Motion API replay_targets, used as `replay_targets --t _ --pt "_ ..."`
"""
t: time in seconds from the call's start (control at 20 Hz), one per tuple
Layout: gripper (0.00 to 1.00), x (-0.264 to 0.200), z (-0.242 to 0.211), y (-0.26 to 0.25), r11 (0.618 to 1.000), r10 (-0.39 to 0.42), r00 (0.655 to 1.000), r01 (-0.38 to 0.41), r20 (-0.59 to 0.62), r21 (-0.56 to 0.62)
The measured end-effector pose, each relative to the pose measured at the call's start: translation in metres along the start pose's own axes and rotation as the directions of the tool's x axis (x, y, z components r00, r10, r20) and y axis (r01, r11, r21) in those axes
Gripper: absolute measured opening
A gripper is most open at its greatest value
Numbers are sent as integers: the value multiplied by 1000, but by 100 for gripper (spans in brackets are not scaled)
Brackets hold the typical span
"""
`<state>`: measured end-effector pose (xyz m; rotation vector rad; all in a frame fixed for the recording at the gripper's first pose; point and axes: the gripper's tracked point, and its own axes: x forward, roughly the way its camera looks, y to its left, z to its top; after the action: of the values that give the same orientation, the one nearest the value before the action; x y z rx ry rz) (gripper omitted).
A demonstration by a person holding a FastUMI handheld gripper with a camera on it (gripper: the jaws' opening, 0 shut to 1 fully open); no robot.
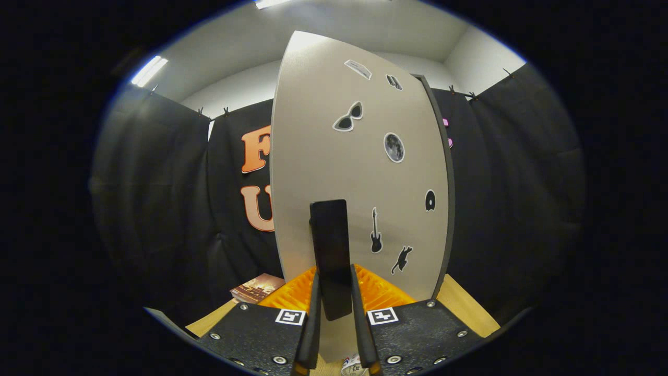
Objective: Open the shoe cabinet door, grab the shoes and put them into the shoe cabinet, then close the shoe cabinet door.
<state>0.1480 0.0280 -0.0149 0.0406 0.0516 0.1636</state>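
The booth is enclosed by black cloth walls (156,198) beneath a white ceiling with strip lights (148,70), and a wooden surface (464,308) forms the base of the scene. The shoe cabinet door (360,177), a tall grey panel, stands directly ahead of the gripper (335,292) and carries several stickers, including sunglasses (348,117), a moon (394,147), a guitar (376,232) and a cat (402,259). A black vertical handle (330,250) projects from the door's lower part and sits between the two fingers (313,324). The fingers are drawn in narrow, and each one presses against a side of the handle. A book (257,288) lies on the wooden surface to the left of the door, beyond the fingers.
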Motion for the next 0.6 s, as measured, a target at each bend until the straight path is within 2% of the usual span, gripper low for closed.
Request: replay_targets --t 0.3,0.6 --pt "29 -37 2 -41 999 -39 999 39 0 6" --pt "29 -70 4 -95 993 -115 993 115 11 -6"
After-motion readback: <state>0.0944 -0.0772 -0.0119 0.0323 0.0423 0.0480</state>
